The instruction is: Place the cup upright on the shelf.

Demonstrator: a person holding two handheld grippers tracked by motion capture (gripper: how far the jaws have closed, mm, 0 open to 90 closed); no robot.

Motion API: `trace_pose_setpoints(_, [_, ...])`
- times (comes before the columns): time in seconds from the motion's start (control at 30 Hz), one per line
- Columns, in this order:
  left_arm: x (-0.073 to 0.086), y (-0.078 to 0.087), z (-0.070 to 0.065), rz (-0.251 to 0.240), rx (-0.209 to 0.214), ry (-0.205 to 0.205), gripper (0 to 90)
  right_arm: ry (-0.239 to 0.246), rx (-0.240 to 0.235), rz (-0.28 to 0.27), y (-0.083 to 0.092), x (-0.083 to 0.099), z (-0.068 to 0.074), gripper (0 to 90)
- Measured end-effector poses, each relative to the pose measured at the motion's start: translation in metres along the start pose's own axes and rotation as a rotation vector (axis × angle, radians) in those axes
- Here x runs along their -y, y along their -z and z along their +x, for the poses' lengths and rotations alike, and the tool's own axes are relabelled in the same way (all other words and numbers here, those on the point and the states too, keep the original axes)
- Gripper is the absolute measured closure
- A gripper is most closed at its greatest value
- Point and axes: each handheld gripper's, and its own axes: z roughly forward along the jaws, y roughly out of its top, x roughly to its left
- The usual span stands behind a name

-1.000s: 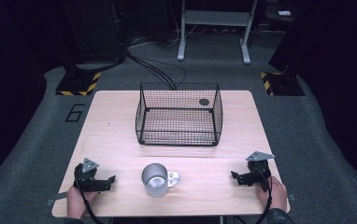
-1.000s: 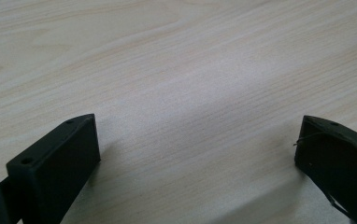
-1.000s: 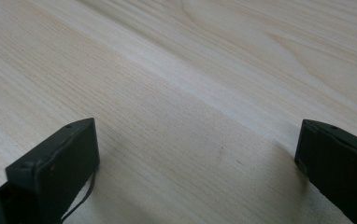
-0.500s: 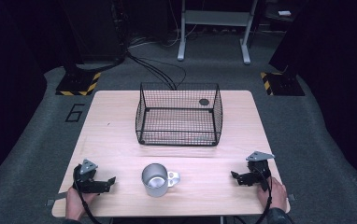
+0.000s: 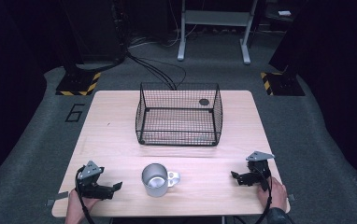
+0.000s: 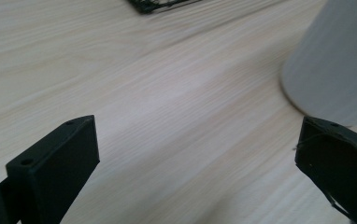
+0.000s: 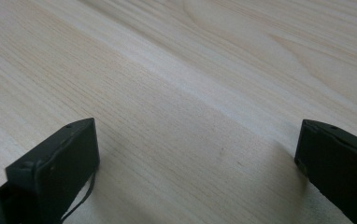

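A metal mug (image 5: 157, 179) stands upright near the table's front edge, its handle to the right. In the left gripper view its pale side (image 6: 335, 70) rises at the upper right, just beyond the right jaw. My left gripper (image 5: 116, 186) rests on the table left of the mug, open, with only bare wood (image 6: 186, 154) between its jaws. My right gripper (image 5: 234, 176) sits at the front right, open and empty, well apart from the mug; only bare wood (image 7: 195, 158) lies between its jaws. A black wire basket (image 5: 179, 114) stands at the table's middle back.
The light wooden table (image 5: 116, 135) has bare wood on both sides of the basket. A small dark round object (image 5: 204, 101) shows at the basket's back right corner. Black cables (image 5: 153, 70) and hazard-striped stand bases (image 5: 78, 86) lie on the grey floor behind.
Nothing has visibly changed apart from a very slight shift of the left gripper; mug, basket and right gripper are where they were.
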Motion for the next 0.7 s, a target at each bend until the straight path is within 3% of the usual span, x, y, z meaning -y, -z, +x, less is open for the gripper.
trace_pose_setpoints(0.03, [0.0, 0.0, 0.0, 0.0, 0.0, 0.0, 0.0, 0.0, 0.0, 0.0, 0.0, 0.0, 0.0, 0.0])
trace_pose_setpoints(0.13, [-0.009, 0.002, -0.013, -0.013, 0.055, -0.059, 0.0, 0.001, 0.0, 0.001, 0.0, 0.0, 0.0, 0.0])
trace_pose_setpoints(0.2, [-0.013, 0.002, -0.02, -0.031, 0.078, -0.075, 0.0, -0.001, -0.002, 0.001, 0.0, 0.0, 0.0, 0.0])
trace_pose_setpoints(0.53, [-0.026, -0.003, -0.047, -0.061, 0.187, -0.118, 0.0, -0.001, -0.001, -0.005, 0.0, 0.0, 0.0, 0.0])
trace_pose_setpoints(0.7, [-0.031, -0.007, -0.053, -0.069, 0.209, -0.127, 0.0, -0.008, 0.0, -0.006, 0.0, 0.0, 0.0, 0.0])
